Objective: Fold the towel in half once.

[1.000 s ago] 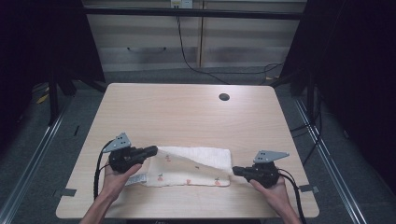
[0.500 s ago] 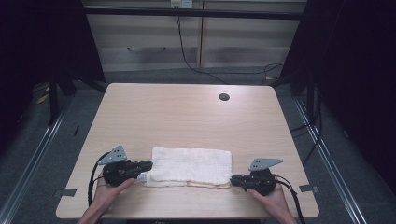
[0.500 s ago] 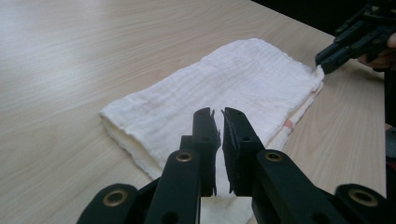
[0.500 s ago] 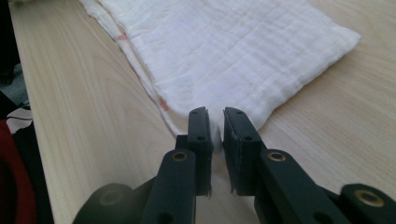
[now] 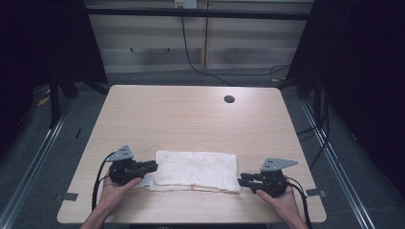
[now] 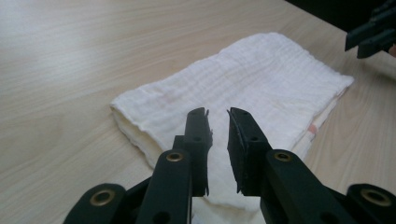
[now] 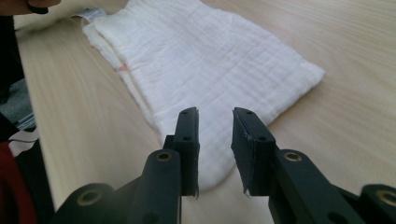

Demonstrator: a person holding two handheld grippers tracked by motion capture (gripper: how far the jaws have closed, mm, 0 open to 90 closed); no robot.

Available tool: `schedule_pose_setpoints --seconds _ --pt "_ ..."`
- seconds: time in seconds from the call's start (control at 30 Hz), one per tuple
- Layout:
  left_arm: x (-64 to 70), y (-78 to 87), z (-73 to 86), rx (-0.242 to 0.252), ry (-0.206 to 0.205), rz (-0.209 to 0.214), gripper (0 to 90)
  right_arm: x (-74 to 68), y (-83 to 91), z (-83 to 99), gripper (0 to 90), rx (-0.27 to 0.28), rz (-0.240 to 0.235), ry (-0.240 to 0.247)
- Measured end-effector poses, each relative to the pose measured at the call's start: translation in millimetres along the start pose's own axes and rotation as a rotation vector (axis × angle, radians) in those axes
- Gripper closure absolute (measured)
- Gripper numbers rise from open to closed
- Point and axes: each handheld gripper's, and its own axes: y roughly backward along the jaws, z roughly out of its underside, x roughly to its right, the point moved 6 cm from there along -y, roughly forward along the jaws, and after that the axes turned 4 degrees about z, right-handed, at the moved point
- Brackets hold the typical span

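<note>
Towel lies folded flat near the table's front edge, between both grippers. Left gripper and right gripper each slightly open, holding nothing, jaws over the short ends. Soft, light, floppy cloth; likely best pinched at end corners.

A fixed camera looks forward and down from above the near edge of the wooden table, taking in its whole top. Two low, close cameras ride the grippers, each looking along its own black jaws, facing inward from opposite ends. All three views share the folded white cloth.
</note>
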Motion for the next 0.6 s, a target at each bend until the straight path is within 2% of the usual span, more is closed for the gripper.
schedule_pose_setpoints --seconds 0.07,0.17,0.23,0.3,0.33,0.4,0.47,0.5,0.53,0.6 --pt "-3.4 -9.2 1.0 -0.035 -0.012 -0.013 76.6 3.3 -12.0 -5.4 72.5 -0.015 -0.002 0.007" --pt "-9.9 -20.3 1.9 -0.062 0.006 -0.022 74.6 9.0 -31.1 -16.3 72.5 -0.03 -0.007 0.024" --pt "-11.8 -25.0 4.6 -0.082 0.004 -0.03 73.5 16.4 -40.7 -24.4 72.5 -0.025 0.003 0.011" --pt "-10.9 -28.7 10.4 -0.128 -0.012 -0.034 73.5 26.0 -46.0 -32.4 72.4 -0.013 0.022 -0.005" --pt "-10.2 -29.3 12.2 -0.129 -0.022 -0.037 73.5 31.1 -47.2 -36.9 72.4 -0.002 0.032 -0.015" --pt "-10.5 -28.5 12.7 -0.129 -0.005 -0.026 73.9 41.0 -47.9 -45.2 72.4 0.011 0.051 -0.031" --pt "-11.6 -27.8 13.7 -0.119 0.019 -0.021 75.8 50.7 -49.0 -51.2 72.4 -0.007 0.08 -0.013" --pt "-11.3 -27.7 13.8 -0.12 0.013 -0.028 76.3 55.5 -50.7 -52.9 72.6 -0.029 0.098 0.007" --pt "-10.1 -27.9 14.0 -0.121 0.001 -0.037 76.4 60.5 -51.7 -54.2 72.9 -0.043 0.111 0.005" --pt "-8.2 -28.3 14.2 -0.125 -0.021 -0.049 76.2 67.6 -53.9 -57.4 74.3 -0.016 0.084 -0.037"
